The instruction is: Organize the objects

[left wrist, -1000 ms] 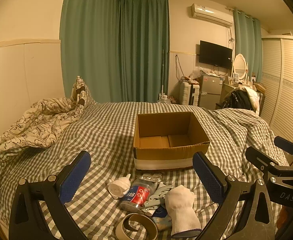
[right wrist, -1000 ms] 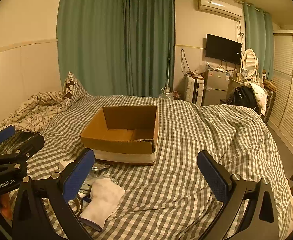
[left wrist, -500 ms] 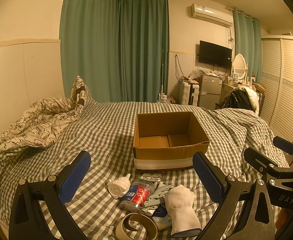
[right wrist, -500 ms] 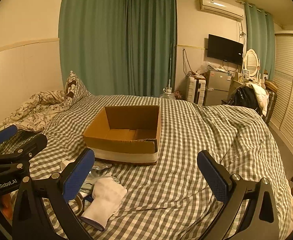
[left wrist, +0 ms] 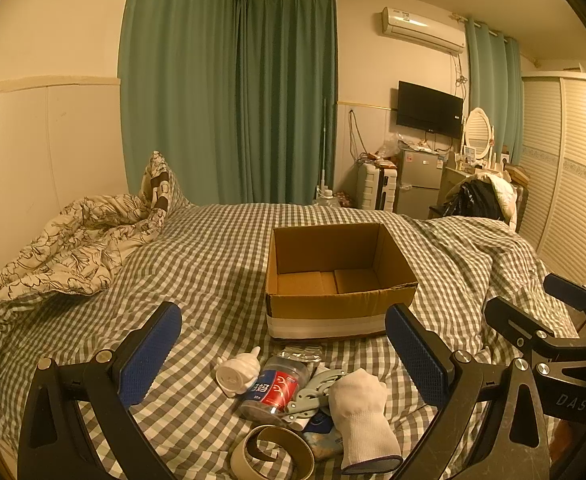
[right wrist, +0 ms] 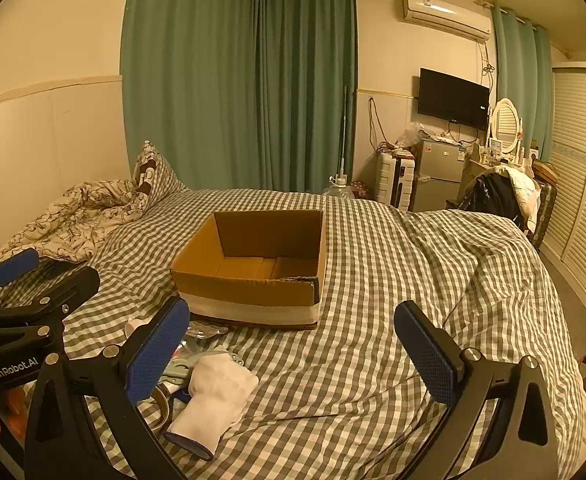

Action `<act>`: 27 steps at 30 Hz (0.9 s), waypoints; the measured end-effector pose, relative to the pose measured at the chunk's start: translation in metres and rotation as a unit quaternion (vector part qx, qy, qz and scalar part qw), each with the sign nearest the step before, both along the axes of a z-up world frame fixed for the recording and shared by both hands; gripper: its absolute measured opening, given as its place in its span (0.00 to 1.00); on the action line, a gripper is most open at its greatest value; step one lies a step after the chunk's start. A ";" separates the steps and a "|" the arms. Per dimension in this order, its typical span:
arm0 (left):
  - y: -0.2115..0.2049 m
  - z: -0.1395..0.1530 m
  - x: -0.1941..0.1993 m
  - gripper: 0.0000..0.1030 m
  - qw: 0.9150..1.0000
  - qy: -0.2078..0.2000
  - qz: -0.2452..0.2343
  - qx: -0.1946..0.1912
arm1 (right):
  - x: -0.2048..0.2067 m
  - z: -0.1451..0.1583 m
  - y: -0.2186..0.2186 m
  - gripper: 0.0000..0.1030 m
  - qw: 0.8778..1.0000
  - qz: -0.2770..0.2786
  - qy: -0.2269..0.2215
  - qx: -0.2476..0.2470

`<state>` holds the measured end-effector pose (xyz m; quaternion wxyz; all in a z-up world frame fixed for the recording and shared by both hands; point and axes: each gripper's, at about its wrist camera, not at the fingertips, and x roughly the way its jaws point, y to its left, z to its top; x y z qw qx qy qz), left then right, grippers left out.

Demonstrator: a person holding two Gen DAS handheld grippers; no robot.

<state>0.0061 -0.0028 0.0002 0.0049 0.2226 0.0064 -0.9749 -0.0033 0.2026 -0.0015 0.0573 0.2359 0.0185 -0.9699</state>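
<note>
Objects for sorting are lying in a small heap on the checked bed [left wrist: 221, 264], just in front of an empty box [left wrist: 335, 276] that is sitting open-topped further up the covers. In the left wrist view the left hand-held gripper [left wrist: 283, 354] is hovering wide apart over that heap with nothing between its pads: a white figurine [left wrist: 239, 371], a jar [left wrist: 275, 390], grey clips [left wrist: 313, 390], a glove [left wrist: 363, 414] and a tape roll [left wrist: 271, 454] are all sitting loose below it, and the right hand-held gripper [left wrist: 561, 312] is waiting off to the side. In the right wrist view the right hand-held gripper [right wrist: 293, 354] is likewise gaping wide and holding nothing, aiming at bare covers beside the box [right wrist: 253, 272], with the glove [right wrist: 213, 400] low at its left finger. Judging by this, sorting is only starting: nothing is in the box yet. Next, one gripper is probably needing to drop onto a single item, likely the glove or jar, close on it and carry it over the near wall.
</note>
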 end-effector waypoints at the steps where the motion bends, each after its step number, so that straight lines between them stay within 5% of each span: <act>1: 0.000 0.000 0.000 1.00 1.000 0.000 0.000 0.000 | 0.000 0.000 0.000 1.00 1.000 0.000 0.000 0.000; 27: -0.008 0.004 0.006 1.00 1.000 -0.016 -0.011 -0.002 | 0.010 0.010 -0.010 1.00 1.000 0.011 0.006 0.009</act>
